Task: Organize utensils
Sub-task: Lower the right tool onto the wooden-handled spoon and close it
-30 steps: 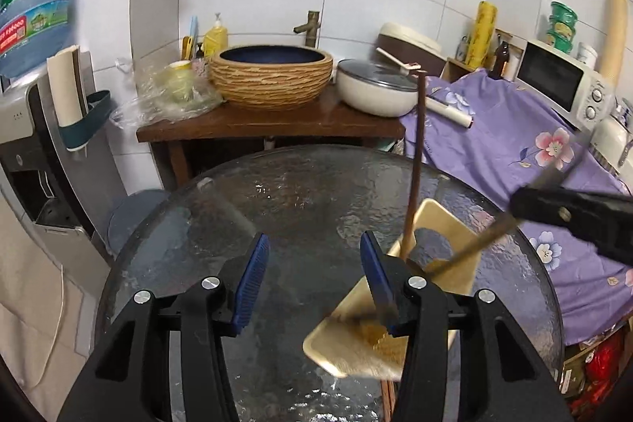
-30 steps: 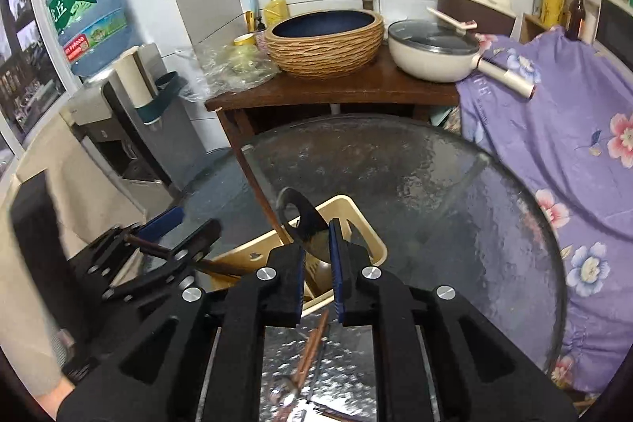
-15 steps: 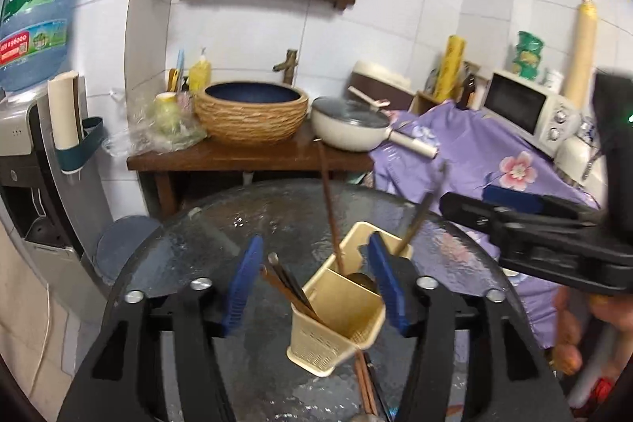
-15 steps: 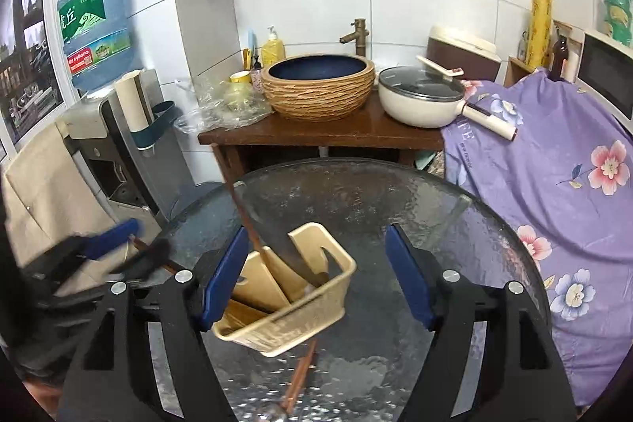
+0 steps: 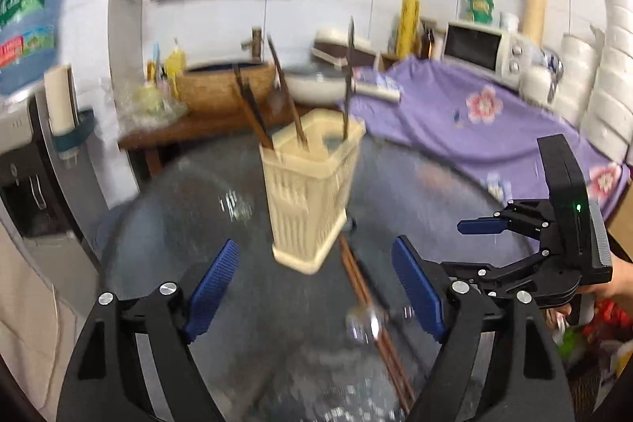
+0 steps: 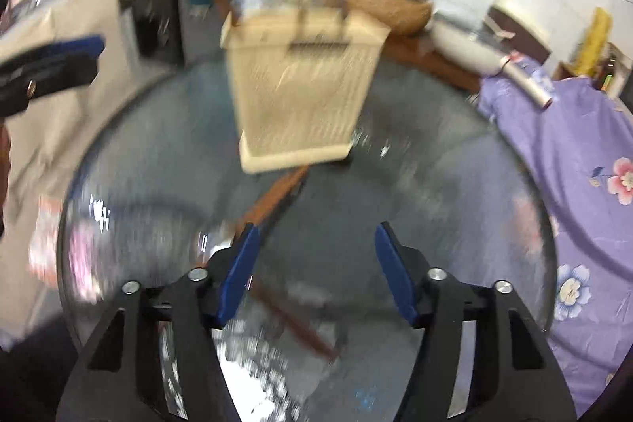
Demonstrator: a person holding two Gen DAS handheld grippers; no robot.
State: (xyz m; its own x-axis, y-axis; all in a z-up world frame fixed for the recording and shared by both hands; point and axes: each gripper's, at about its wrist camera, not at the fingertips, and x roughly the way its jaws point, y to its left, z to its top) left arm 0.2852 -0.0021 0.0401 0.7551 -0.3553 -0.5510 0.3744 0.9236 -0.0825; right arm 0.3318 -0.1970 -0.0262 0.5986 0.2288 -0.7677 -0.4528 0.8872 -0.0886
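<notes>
A cream slotted utensil holder (image 5: 312, 192) (image 6: 300, 82) stands upright on the round glass table (image 5: 190, 208) (image 6: 455, 192), with several dark chopsticks and utensils sticking out of it. Brown chopsticks (image 5: 372, 307) (image 6: 277, 200) and a blurred metal spoon (image 5: 362, 323) lie flat on the glass just in front of it. My left gripper (image 5: 313, 246) (image 6: 59, 60) sits short of the holder, its jaws opening, nothing between the pads. My right gripper (image 6: 316, 236) (image 5: 467, 248) hangs low over the loose chopsticks, its jaws closing, the pads touching nothing.
Behind the table stand a wooden side table (image 5: 198, 129) with a woven basin (image 5: 221, 89) and a white pan (image 5: 312, 82). A purple flowered cloth (image 5: 474, 121) and a microwave (image 5: 478, 46) are on the right, a water dispenser (image 5: 23, 153) on the left. A hand (image 5: 609, 283) holds the right gripper.
The holder went from lying tilted to standing upright. My right gripper let go of the dark utensil, opened and dropped low. My left gripper drew back and opened wider.
</notes>
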